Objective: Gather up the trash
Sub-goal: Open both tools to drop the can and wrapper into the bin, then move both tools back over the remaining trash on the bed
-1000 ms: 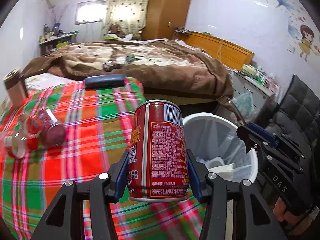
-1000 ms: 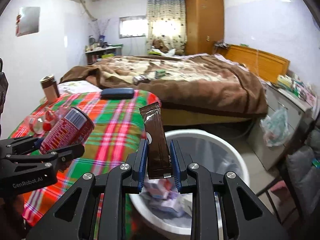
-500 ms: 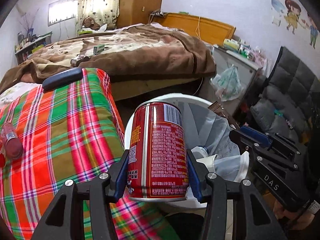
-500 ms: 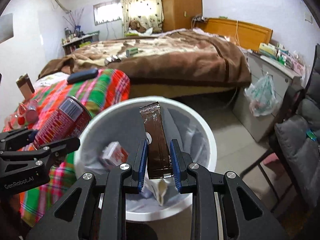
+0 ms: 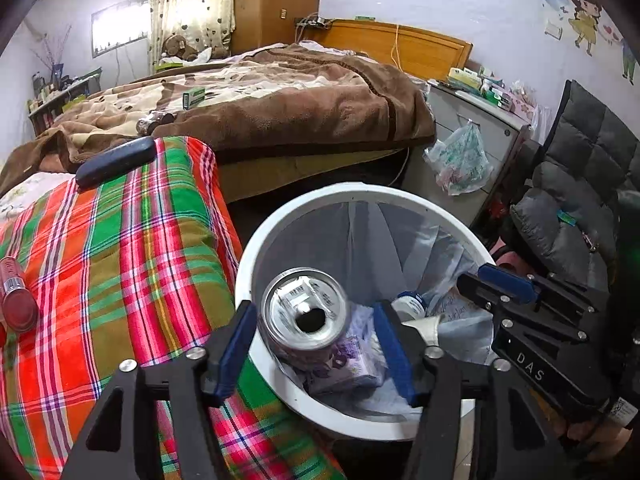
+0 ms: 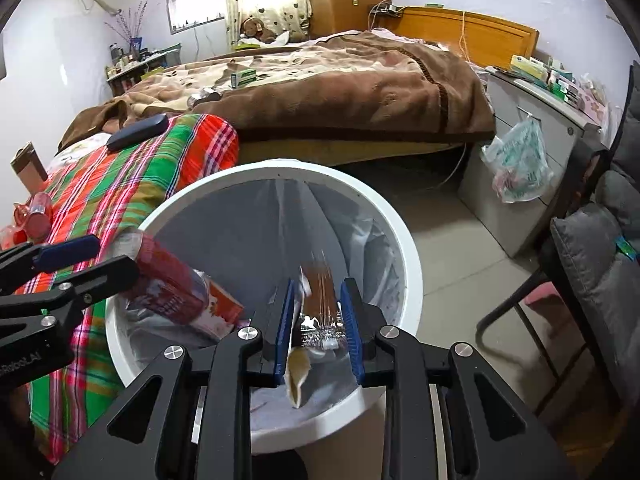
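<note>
Can (image 5: 306,312) dropped into bin (image 5: 360,190) | left gripper (image 5: 314,350) opening, empty | right gripper (image 6: 318,328) spread, wrapper (image 6: 320,300) loose

Daylight glares through the curtained window (image 5: 188,8), fisheye bends the edges, and the falling can (image 5: 306,312) is motion-blurred.

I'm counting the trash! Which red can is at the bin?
The red can showing its silver top with the hole, inside the white bin's rim. The other red can lies on the plaid cloth.

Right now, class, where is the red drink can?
In the left wrist view, the red can is tipping into the white bin, loose between the left gripper's opening jaws.
</note>
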A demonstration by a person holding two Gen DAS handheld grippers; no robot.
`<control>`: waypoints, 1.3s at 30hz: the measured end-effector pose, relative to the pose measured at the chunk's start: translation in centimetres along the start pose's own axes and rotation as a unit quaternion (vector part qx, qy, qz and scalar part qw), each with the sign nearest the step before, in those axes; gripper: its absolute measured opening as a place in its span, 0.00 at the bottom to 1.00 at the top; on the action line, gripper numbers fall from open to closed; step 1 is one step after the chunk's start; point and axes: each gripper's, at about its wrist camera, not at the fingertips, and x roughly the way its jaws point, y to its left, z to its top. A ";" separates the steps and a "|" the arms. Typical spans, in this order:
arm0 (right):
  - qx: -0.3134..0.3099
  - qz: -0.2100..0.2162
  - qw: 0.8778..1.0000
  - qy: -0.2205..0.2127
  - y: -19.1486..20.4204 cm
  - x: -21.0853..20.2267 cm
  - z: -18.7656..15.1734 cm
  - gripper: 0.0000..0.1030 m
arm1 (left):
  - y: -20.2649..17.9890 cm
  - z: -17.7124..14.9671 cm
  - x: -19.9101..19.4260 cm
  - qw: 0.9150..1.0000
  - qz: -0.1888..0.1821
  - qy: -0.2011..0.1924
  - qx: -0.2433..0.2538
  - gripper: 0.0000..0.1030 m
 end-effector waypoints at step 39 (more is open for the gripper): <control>-0.055 0.045 0.994 -0.088 8.4 -5.2 0.9 0.54 | 9.9 -4.3 -11.3 0.991 0.060 -0.079 -0.094 0.63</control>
